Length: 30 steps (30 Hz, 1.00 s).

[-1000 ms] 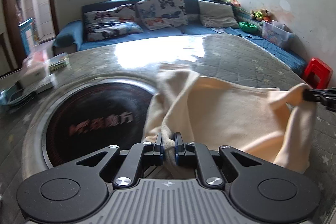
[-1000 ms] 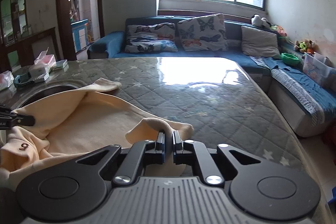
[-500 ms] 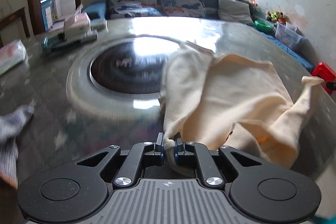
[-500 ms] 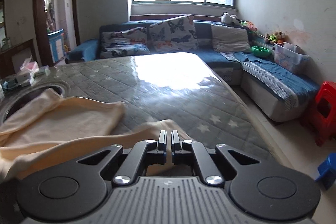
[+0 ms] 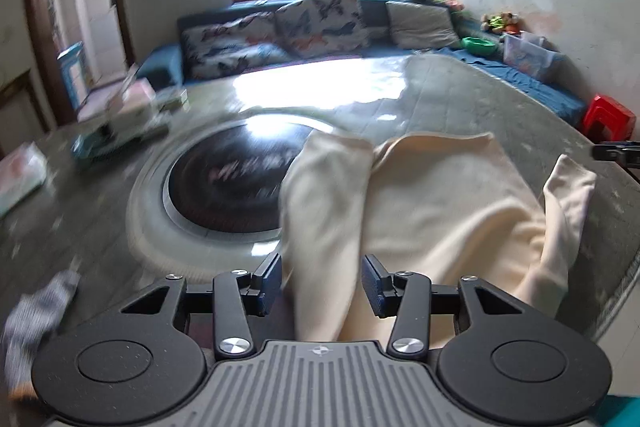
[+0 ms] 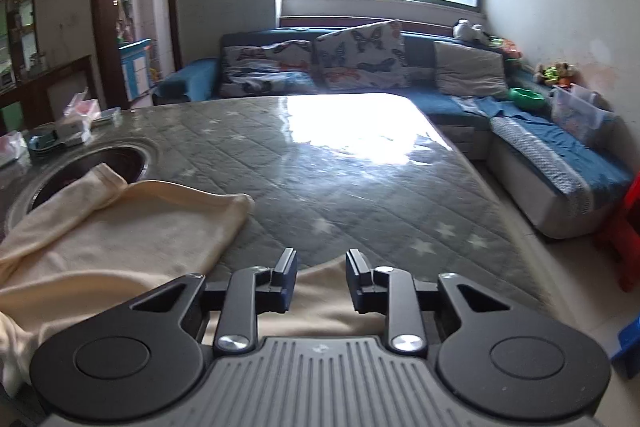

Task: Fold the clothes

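A cream long-sleeved garment (image 5: 432, 203) lies spread on the quilted grey table, one sleeve (image 5: 324, 195) running toward me. My left gripper (image 5: 320, 285) is open, its fingers on either side of that sleeve's near end without pinching it. In the right wrist view the garment (image 6: 132, 223) lies to the left, and a fold of it (image 6: 320, 291) sits between the spread fingers of my open right gripper (image 6: 321, 281) at the table's near edge. The right gripper's tip (image 5: 618, 151) shows at the far right of the left wrist view.
A round dark inset with a metal rim (image 5: 224, 179) sits in the table left of the garment. Boxes and packets (image 5: 124, 119) lie at the far left. A grey striped cloth (image 5: 36, 311) lies near left. A blue sofa (image 6: 360, 75), red stool (image 5: 608, 117).
Both grippers were shut on the cream garment and have opened, letting it go. The garment now lies flatter on the table, and both grippers have drawn back toward the near edge.
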Tool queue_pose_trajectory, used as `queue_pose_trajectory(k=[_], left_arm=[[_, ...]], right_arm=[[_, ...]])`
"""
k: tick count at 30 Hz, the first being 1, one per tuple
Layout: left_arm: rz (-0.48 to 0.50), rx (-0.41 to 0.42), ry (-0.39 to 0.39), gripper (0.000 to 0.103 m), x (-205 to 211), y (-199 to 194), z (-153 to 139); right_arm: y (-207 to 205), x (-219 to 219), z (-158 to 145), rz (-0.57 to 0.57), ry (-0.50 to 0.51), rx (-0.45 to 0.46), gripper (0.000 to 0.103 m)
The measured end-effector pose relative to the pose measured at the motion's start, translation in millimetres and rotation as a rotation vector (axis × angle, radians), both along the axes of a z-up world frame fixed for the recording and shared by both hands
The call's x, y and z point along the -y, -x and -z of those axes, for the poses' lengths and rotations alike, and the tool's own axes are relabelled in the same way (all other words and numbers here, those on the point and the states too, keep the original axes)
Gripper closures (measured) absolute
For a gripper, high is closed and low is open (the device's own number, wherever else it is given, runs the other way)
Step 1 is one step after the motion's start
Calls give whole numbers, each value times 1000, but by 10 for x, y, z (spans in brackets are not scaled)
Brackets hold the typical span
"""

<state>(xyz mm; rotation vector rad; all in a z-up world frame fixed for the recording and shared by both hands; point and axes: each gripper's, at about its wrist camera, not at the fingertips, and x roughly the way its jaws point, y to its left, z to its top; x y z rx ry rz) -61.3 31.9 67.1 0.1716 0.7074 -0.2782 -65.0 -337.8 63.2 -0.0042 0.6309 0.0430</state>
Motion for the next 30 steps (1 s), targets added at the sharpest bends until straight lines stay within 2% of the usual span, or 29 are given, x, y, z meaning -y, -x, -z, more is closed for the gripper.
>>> queue_pose_trajectory(k=[4, 7, 11, 12, 13, 14, 16, 17, 19, 22, 26, 29, 30], left_arm=[[46, -9, -44, 56, 239, -338, 146], [53, -15, -82, 56, 362, -583, 273], [59, -19, -119, 56, 454, -830, 410], [61, -19, -124, 58, 456, -869, 434], [62, -20, -128, 71, 458, -908, 459], [63, -20, -133, 78, 460, -947, 484], [35, -32, -88, 91, 341, -1005, 457], [16, -34, -66, 95, 259, -1025, 437], [-54, -20, -71, 101, 68, -1037, 411], [-175, 1, -67, 101, -256, -1043, 368], [-410, -9, -30, 101, -828, -982, 337], [-419, -28, 47, 101, -1033, -866, 276], [-369, -27, 57, 100, -984, -826, 243]], right_arm=[[-271, -198, 49, -67, -10, -27, 75], [-474, -305, 96, -97, -24, -52, 68], [-731, -400, 182, -117, -36, -89, 68], [-799, -428, 207, -123, -35, -99, 68], [-866, -462, 237, -130, -25, -110, 68], [-925, -493, 264, -135, -17, -119, 68], [-1014, -539, 313, -140, -4, -133, 68], [-1080, -568, 356, -144, 5, -145, 69], [-1159, -595, 403, -146, 18, -158, 69], [-1249, -633, 459, -143, 27, -153, 74], [-1364, -721, 527, -145, 36, -143, 79], [-1432, -833, 587, -155, 51, -140, 79], [-1439, -868, 602, -158, 58, -140, 79]])
